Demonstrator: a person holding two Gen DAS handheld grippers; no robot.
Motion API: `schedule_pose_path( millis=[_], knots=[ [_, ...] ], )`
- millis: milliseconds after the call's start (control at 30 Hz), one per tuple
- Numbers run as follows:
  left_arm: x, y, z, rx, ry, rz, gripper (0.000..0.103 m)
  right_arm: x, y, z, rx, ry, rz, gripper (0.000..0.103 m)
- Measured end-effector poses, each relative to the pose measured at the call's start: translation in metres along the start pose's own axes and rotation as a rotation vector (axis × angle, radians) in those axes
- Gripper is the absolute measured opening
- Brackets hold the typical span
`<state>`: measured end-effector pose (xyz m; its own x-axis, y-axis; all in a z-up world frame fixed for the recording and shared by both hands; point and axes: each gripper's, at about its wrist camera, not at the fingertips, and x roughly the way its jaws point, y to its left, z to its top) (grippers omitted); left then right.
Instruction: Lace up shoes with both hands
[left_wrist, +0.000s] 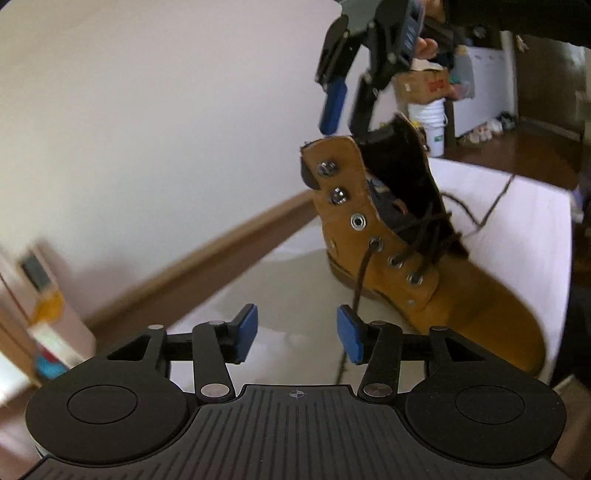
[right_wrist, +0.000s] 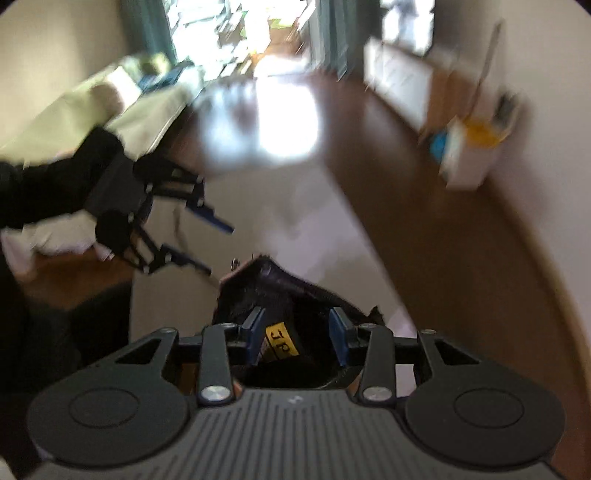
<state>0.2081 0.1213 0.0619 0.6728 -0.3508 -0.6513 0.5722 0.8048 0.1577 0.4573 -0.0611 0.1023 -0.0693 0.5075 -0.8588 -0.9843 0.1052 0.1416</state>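
Tan suede boot (left_wrist: 424, 258) stands on white tabletop (left_wrist: 517, 206), dark round lace (left_wrist: 364, 273) hanging from a metal eyelet beside left gripper (left_wrist: 297, 334). Its jaws are apart, nothing btwn. Right gripper (left_wrist: 345, 107) is above boot collar, blue pads parted, empty. Cardboard box (left_wrist: 424, 83) and white bucket (left_wrist: 432, 123) sit behind on wood floor.
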Motion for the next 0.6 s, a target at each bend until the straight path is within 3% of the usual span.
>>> schedule_pose_path(
  millis=[233, 333, 433, 600],
  knots=[
    [-0.003, 0.023, 0.007, -0.194, 0.098, -0.061, 0.059, 0.058, -0.003, 0.018, -0.086, 0.332, 0.173, 0.045],
    [0.000, 0.026, 0.003, -0.221, 0.116, -0.064, 0.067, 0.076, 0.002, 0.013, -0.121, 0.423, 0.221, 0.044],
    [0.003, 0.028, -0.003, -0.247, 0.131, -0.070, 0.068, 0.082, -0.002, 0.014, -0.084, 0.461, 0.292, 0.033],
    [0.006, 0.026, -0.008, -0.233, 0.136, -0.084, 0.071, 0.074, 0.009, 0.023, -0.061, 0.506, 0.312, 0.016]
  ],
)
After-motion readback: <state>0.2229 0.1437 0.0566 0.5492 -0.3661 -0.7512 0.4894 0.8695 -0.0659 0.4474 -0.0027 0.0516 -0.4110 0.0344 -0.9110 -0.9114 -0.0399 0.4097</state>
